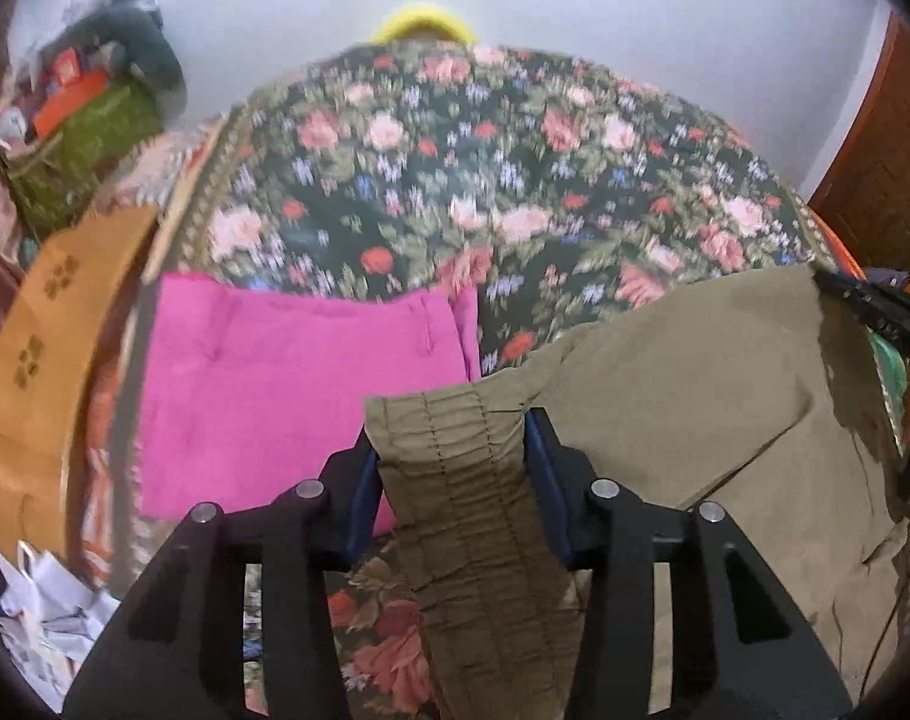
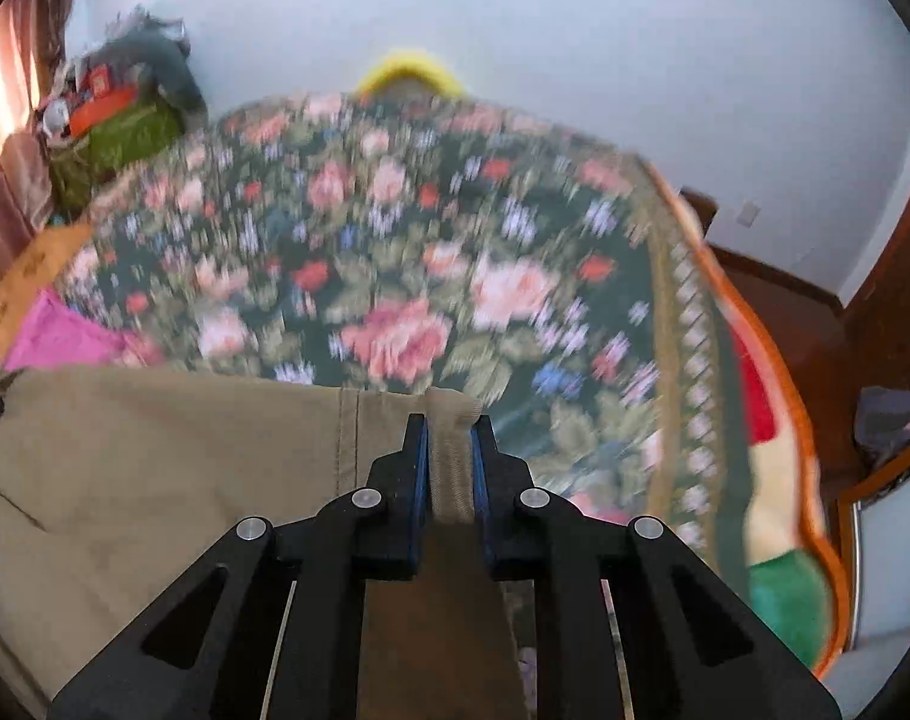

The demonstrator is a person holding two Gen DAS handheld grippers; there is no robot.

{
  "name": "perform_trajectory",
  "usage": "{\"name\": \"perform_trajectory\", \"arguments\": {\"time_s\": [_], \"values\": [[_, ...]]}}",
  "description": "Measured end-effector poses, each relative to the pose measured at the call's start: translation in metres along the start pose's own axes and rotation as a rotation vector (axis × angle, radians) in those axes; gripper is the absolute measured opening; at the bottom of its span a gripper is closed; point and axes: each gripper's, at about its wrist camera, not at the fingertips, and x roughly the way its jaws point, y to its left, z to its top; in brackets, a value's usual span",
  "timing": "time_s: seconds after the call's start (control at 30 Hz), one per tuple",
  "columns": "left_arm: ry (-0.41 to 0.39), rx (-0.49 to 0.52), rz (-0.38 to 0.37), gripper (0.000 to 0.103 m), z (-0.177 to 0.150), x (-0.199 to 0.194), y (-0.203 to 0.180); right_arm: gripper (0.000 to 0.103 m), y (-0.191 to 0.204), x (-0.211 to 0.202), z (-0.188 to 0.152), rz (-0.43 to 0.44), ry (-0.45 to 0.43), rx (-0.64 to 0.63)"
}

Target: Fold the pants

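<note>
Olive-khaki pants (image 1: 683, 372) hang stretched above a floral bedspread (image 1: 455, 168). My left gripper (image 1: 449, 438) is shut on the gathered elastic waistband (image 1: 455, 468) of the pants, which runs down between its fingers. My right gripper (image 2: 449, 438) is shut on another edge of the same pants (image 2: 155, 468), a folded hem strip pinched between its blue pads. The cloth spreads to the left of it. The right gripper also shows in the left wrist view (image 1: 875, 306) at the far right edge of the cloth.
Folded pink pants (image 1: 287, 396) lie on the bed at the left. A tan cardboard box (image 1: 41, 348) stands left of the bed, with crumpled paper (image 1: 47, 612) below it. A cluttered green heap (image 1: 89, 138) sits in the back corner. A wooden door (image 1: 881, 168) is at right.
</note>
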Motion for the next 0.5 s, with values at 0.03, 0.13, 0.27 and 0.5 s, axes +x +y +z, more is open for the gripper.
{"name": "perform_trajectory", "arguments": {"time_s": [0.03,0.13,0.27,0.5], "values": [[-0.028,0.01,0.014,0.044,0.004,-0.01,-0.002,0.012,-0.001,-0.011,0.004,-0.007,-0.025,-0.003],[-0.095,0.016,0.02,0.043,0.014,-0.041,-0.006,0.011,-0.001,-0.048,0.023,-0.009,-0.117,0.009],[-0.152,0.012,0.01,0.043,0.024,-0.079,-0.008,0.012,0.001,-0.099,0.041,-0.006,-0.205,0.017],[-0.179,0.047,0.012,0.042,0.01,-0.119,-0.016,0.011,0.001,-0.153,0.022,0.024,-0.254,0.018]]}}
